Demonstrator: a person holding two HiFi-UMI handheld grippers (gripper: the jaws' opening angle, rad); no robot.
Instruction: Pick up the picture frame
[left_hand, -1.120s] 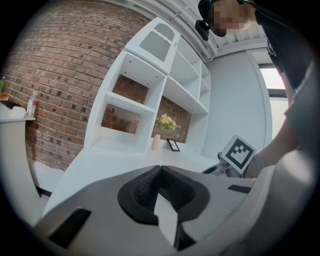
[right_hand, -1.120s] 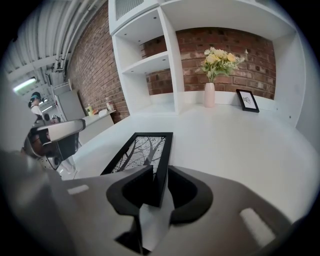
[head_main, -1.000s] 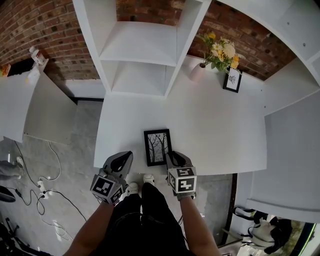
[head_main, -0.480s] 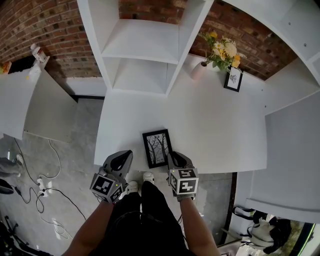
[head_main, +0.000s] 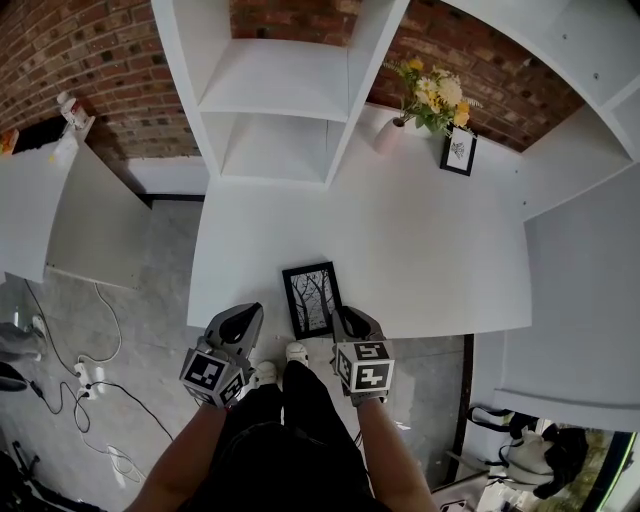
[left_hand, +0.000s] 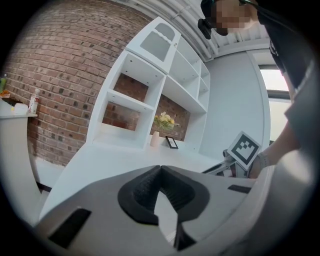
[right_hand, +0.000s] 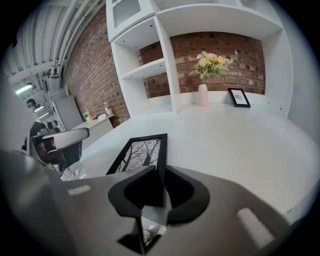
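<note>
On the right hand-held gripper (right_hand: 159, 172), jaws hidden from overhead just closed onto the picture frame (right_hand: 139, 155).

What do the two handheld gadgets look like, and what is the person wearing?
The left gripper and right gripper are wedge-shaped grey shells, each ending in two black ribbed pads. At the back of each sits a cube with black-and-white square markers. No cables show. The person wears dark trousers and white shoes; no sleeves reach the forearms.
</note>
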